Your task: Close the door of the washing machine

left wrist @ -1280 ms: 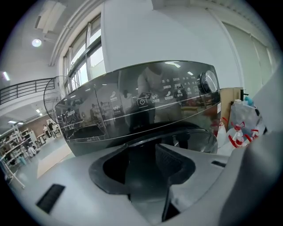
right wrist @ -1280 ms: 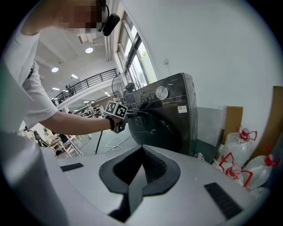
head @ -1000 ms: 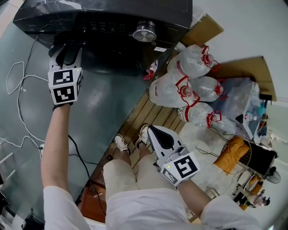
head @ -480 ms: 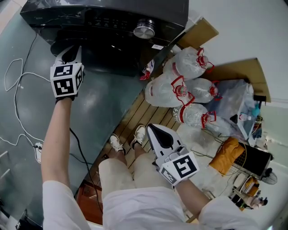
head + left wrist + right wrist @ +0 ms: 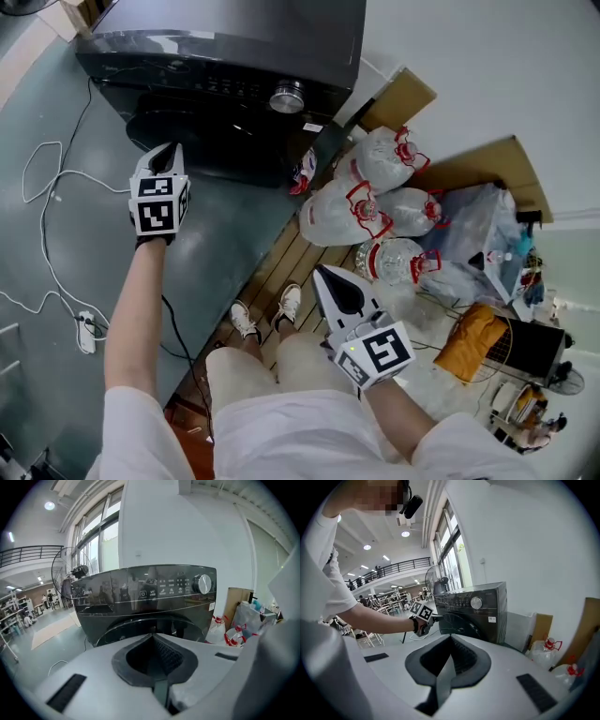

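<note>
Grey and pressed together on nothing, the jaws of the right hand-held gripper (image 5: 322, 275) are hanging over the person's lap. Further out, the left hand-held gripper (image 5: 168, 153), whose jaws have just been closing and are meeting with nothing between them, is hovering near the black washing machine (image 5: 234, 56). Its round door (image 5: 211, 141) is looking flush with the front, so the closing seems done, calling only for a latch check. Beside the machine, clear jugs (image 5: 333, 211) with red caps are lying heaped, contents unclear.
</note>
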`<action>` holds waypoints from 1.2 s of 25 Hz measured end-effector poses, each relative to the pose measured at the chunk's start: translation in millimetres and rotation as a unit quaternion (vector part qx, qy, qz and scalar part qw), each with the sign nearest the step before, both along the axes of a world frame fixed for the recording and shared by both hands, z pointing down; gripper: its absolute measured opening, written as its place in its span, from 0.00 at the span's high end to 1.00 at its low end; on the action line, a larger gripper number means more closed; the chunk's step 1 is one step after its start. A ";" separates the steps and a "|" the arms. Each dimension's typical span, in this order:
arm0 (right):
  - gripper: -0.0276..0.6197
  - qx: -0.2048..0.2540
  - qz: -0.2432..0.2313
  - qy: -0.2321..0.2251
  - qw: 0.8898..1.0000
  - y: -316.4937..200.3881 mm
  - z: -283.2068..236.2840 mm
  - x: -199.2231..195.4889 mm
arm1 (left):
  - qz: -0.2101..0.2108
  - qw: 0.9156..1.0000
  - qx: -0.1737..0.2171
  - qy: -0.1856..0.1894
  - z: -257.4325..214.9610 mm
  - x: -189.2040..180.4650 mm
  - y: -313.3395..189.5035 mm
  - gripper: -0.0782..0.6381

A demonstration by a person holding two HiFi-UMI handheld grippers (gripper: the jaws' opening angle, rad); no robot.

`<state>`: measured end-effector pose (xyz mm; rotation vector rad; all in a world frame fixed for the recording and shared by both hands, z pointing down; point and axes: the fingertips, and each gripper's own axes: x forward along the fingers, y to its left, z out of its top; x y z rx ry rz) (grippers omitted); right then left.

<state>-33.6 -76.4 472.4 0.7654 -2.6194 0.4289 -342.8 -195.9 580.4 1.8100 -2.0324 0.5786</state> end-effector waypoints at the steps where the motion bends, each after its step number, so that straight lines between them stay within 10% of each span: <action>1: 0.96 0.004 -0.002 -0.002 1.000 0.8 -7.0 0.8 | 0.000 1.000 -0.001 -0.002 -6.9 2.9 5.2 0.88; 30: 0.96 0.130 -0.008 -0.091 0.987 -45.9 -180.2 43.1 | -0.079 0.989 0.123 -0.023 -260.8 78.8 162.5 0.88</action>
